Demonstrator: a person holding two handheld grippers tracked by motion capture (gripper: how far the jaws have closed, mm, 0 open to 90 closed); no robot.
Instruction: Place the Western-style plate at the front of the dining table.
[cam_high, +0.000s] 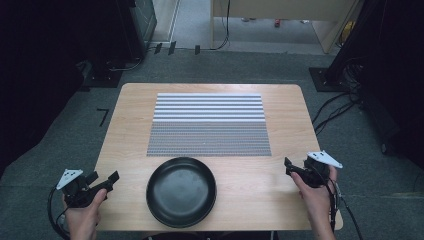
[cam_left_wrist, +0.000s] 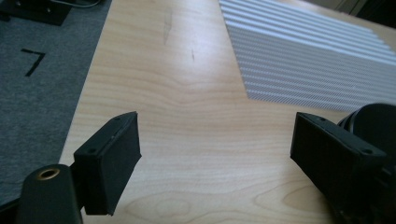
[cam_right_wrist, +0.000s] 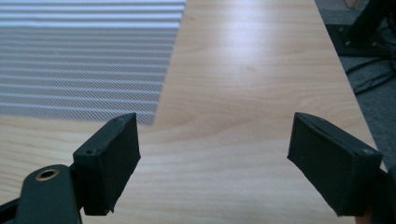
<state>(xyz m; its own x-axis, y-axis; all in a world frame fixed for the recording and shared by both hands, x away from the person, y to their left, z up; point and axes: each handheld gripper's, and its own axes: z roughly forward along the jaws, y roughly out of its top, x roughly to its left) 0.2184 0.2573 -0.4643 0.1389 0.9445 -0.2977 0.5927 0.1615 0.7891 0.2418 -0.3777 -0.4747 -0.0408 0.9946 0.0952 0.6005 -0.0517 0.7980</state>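
Black plate (cam_high: 181, 191) sits on the wooden table (cam_high: 280, 105) between the left tool (cam_high: 102, 181) and right tool (cam_high: 295, 167), both gaping, empty.

Plate at the near edge, mat behind it, a gripper on either side

On the table (cam_high: 280, 200) the plate (cam_high: 181, 191) lies at the middle of the near edge, with the striped mat (cam_high: 209, 124) just behind it (the two nearly touch). The left gripper (cam_high: 102, 181) is over the table's near left corner, left of the plate; the right gripper (cam_high: 292, 167) is near the right edge, well apart from the plate.
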